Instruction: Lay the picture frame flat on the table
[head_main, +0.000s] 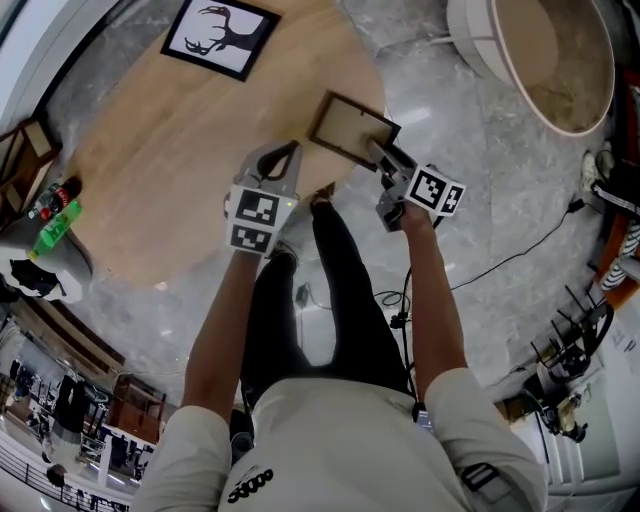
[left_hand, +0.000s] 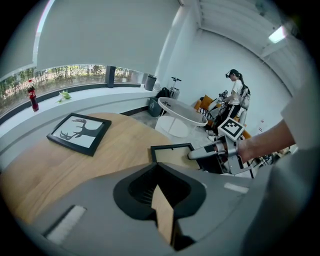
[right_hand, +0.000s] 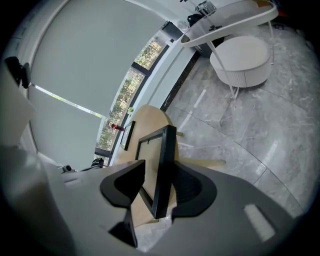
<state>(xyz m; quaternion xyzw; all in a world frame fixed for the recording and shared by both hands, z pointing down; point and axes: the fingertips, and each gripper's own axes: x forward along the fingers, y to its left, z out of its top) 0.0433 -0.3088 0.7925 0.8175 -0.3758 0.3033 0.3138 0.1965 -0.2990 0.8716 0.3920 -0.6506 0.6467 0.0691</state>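
Note:
A black picture frame (head_main: 345, 128) lies back side up, its brown panel showing, at the right edge of the round wooden table (head_main: 180, 170). In the left gripper view this frame (left_hand: 172, 155) looks flat on the wood. My right gripper (head_main: 378, 152) reaches over its near corner. The frame's rim (right_hand: 162, 165) stands between the jaws of the right gripper (right_hand: 159, 187), close to the right jaw, with a visible gap at the left jaw. My left gripper (head_main: 290, 150) hovers at the table's front edge with its jaws together and nothing held.
A second framed picture, a deer (head_main: 220, 35), lies flat at the far side of the table. A round white table (head_main: 545, 55) stands to the right on the marble floor. A cola bottle (head_main: 50, 200) sits on the window ledge. Cables (head_main: 540, 240) trail across the floor.

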